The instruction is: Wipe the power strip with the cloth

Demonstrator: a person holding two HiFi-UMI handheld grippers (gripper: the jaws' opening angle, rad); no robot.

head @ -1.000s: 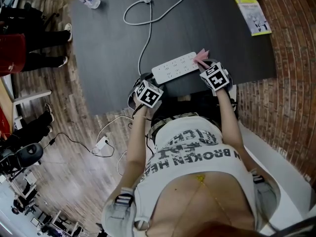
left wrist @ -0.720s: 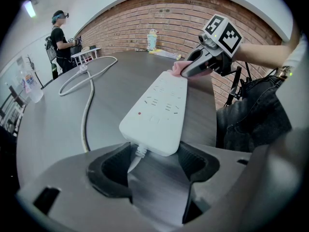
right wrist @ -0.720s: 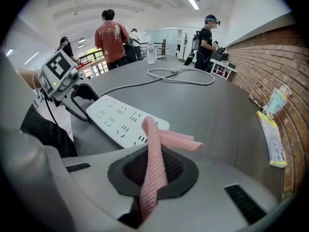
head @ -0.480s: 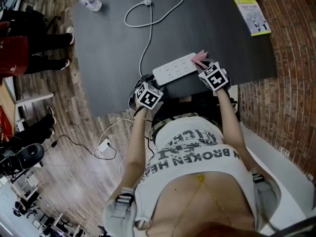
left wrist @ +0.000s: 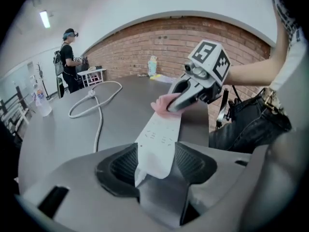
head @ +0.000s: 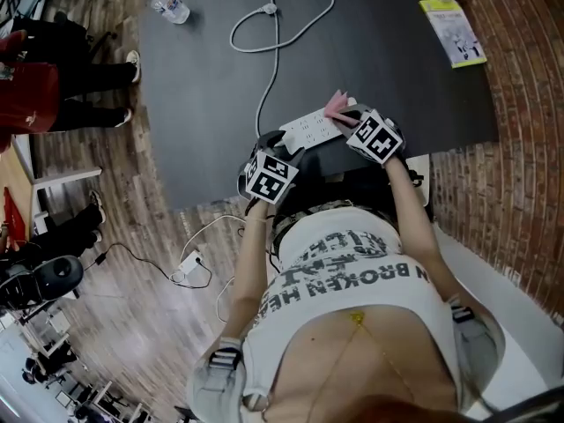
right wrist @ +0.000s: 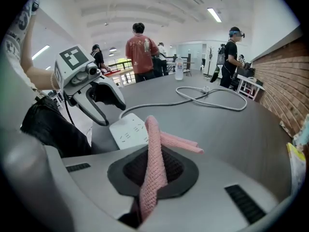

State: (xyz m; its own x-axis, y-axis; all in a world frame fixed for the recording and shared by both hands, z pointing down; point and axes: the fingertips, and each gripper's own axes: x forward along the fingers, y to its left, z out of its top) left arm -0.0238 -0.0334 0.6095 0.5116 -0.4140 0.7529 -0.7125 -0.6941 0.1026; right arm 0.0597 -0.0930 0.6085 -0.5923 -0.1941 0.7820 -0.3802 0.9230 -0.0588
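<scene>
Steadying: left gripper (left wrist: 155, 159) just closing onto long white plastic power strip (left wrist: 161, 129).
Wiping: right gripper (right wrist: 153, 174) pinching folded pink knit cloth (right wrist: 152, 139).

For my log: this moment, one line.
left gripper: jaws just closed on power strip end | right gripper: shut on pink cloth
</scene>
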